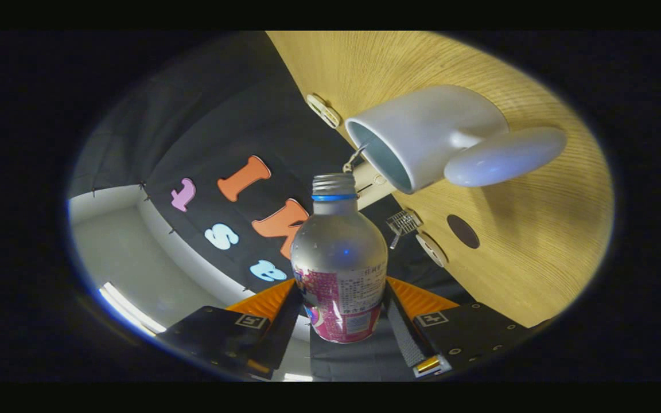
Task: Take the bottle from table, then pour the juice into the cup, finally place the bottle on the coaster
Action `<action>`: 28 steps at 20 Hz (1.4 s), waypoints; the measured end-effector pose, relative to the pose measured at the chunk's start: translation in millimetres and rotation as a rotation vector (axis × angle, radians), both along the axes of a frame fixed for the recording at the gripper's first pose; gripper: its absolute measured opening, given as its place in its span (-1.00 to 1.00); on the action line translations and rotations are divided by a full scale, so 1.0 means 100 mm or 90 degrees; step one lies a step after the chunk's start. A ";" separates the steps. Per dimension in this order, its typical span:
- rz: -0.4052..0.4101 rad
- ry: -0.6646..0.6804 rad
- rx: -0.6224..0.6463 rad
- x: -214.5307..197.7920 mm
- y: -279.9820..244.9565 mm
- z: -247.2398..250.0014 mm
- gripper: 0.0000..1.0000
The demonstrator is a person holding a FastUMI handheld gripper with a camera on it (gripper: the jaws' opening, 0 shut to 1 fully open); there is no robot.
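Gripper view, scene rolled w/ the claw tipped over. Claw point(339, 312): both fingers clamped on the bottle point(339, 258), one pressing each side of its labelled lower body. Bottle: silvery metal body, pink-and-white printed label, blue ring under a threaded neck, mouth open w/o cap; it runs straight ahead from between the fingers. Its mouth sits just short of the cup's opening, slightly to one side of the rim; whether liquid is flowing cannot be told.

Cup point(422, 137): white mug w/ thick rounded handle point(502, 156), standing on the tabletop point(537, 241), opening facing the bottle mouth; inner wall pale grey-blue, contents not visible.

Tabletop: light wood grain, appears steeply slanted owing to the tilt. Coaster point(463, 231): small dark round disc lying flat on the tabletop, apart from the cup, nearer the claw.

Along the tabletop's edge: a few small white clips or fittings point(323, 110), plus a small wire object point(404, 221); detail too small to identify. Beyond the edge: black cloth wall, pale floor point(124, 252).
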State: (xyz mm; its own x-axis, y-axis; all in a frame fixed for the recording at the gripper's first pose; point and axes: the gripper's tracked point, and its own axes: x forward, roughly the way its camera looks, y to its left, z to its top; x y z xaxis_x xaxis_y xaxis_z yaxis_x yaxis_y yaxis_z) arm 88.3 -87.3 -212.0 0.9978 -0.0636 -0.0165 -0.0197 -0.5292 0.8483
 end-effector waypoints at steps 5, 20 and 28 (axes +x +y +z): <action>0.002 -0.020 0.023 -0.02 -0.03 0.04 0.57; 0.003 -0.067 0.057 0.01 0.00 0.19 0.57; -0.001 -0.022 -0.011 0.02 -0.01 0.00 0.57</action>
